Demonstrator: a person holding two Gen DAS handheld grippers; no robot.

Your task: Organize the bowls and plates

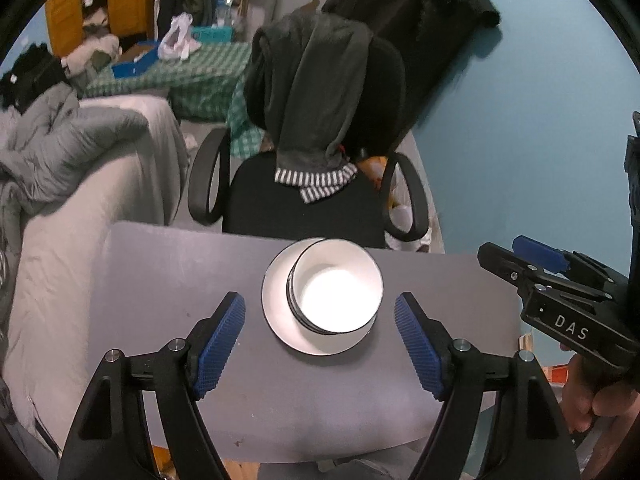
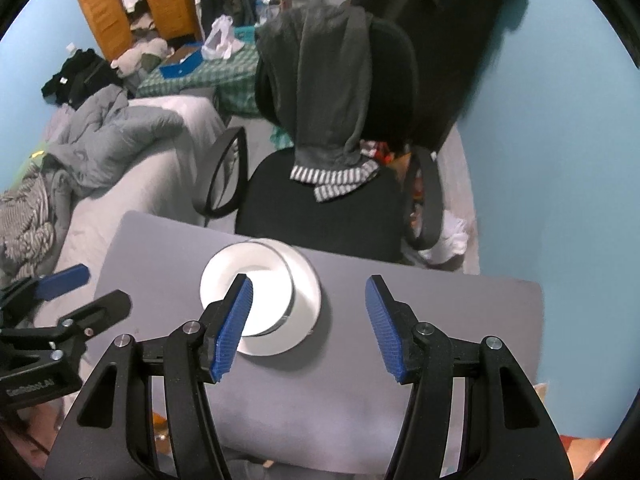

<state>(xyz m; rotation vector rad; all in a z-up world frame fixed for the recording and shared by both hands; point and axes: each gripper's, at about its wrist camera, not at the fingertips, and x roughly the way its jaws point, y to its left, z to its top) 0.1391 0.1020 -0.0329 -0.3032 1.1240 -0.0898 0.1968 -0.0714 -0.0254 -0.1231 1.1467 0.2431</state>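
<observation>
With the white bowls point(image 1: 336, 292) stacked on the round white plate point(image 1: 276, 304) mid-table, keep left gripper point(image 1: 320, 344) and right gripper point(image 2: 310, 328) wide (both empty) and clear of the rims.

The right gripper's left finger point(image 2: 234, 326) hides part of the bowl point(image 2: 264, 288), perhaps several stacked
</observation>
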